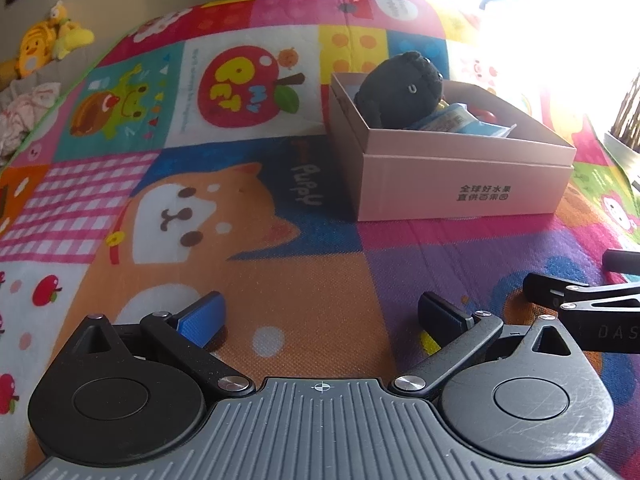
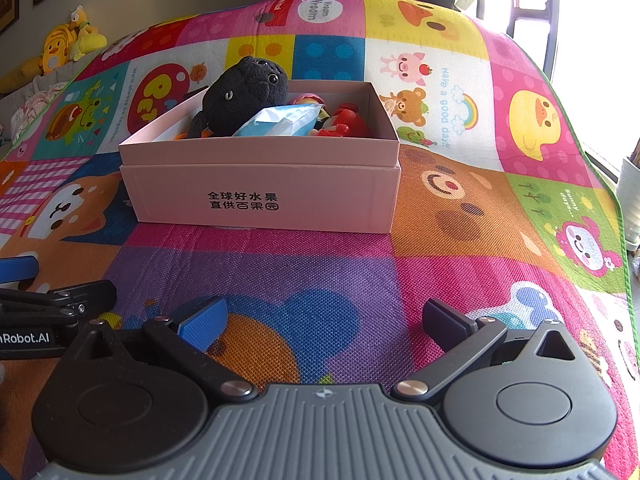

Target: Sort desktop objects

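Left wrist view shows the left hand-held gripper [image 1: 320,320] with its two fingers spread wide apart and nothing between them, low over a colourful play mat [image 1: 240,200] printed with cartoon animals. At about 1 o'clock from it stands a pink cardboard box [image 1: 460,184] with black Chinese print on its near side, resting on the mat. Inside the box a black plush toy [image 1: 400,88] leans at the far left corner and rises above the rim, and a blue and white packet [image 1: 464,122] lies just beside it; something red shows behind the packet, too hidden to name. At 3 o'clock, the black fingers of the other tool enter the picture. In the right wrist view the right hand-held gripper [image 2: 324,322] also has its fingers wide apart and empty, above the mat, and the box is at 12 o'clock, slightly toward 11. Here the red toy pieces [image 2: 346,124] lie at the right side of the box, touching the packet. At 10 o'clock, beyond the edge of the mat, some yellow plush toys [image 2: 66,48] sit against the wall.
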`<state>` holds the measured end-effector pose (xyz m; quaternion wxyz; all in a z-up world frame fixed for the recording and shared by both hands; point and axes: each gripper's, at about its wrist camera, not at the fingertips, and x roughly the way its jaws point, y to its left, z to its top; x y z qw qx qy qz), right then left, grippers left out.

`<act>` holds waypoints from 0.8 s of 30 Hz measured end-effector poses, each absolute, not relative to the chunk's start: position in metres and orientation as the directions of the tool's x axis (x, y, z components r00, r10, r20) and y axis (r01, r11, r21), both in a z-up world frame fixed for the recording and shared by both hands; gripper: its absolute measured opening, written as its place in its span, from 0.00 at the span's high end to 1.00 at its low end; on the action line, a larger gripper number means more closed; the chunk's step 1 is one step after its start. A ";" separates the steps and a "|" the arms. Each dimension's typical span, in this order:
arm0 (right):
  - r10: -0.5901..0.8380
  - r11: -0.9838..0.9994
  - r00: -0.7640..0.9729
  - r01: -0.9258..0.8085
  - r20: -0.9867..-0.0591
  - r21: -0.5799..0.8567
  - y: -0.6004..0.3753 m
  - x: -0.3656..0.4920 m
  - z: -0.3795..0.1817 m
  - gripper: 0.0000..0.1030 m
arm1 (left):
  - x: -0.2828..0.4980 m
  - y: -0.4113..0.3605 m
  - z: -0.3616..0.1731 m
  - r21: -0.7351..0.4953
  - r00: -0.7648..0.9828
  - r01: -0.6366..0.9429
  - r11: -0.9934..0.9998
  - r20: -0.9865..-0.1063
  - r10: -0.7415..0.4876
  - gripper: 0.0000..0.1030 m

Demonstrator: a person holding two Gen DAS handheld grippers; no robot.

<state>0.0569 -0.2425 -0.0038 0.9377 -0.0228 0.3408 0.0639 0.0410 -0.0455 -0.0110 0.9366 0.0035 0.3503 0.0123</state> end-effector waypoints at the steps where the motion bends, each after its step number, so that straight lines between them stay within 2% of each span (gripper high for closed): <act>1: 0.104 0.991 0.760 -0.135 -0.642 0.001 -0.243 0.057 -0.004 0.00 | 0.042 -0.044 -0.011 0.009 0.751 -0.016 1.000 -0.660 0.018 0.00; 24: 0.104 0.991 0.760 -0.135 -0.642 0.001 -0.242 0.057 -0.004 0.00 | 0.041 -0.043 -0.010 -0.006 0.751 -0.008 1.000 -0.660 0.002 0.00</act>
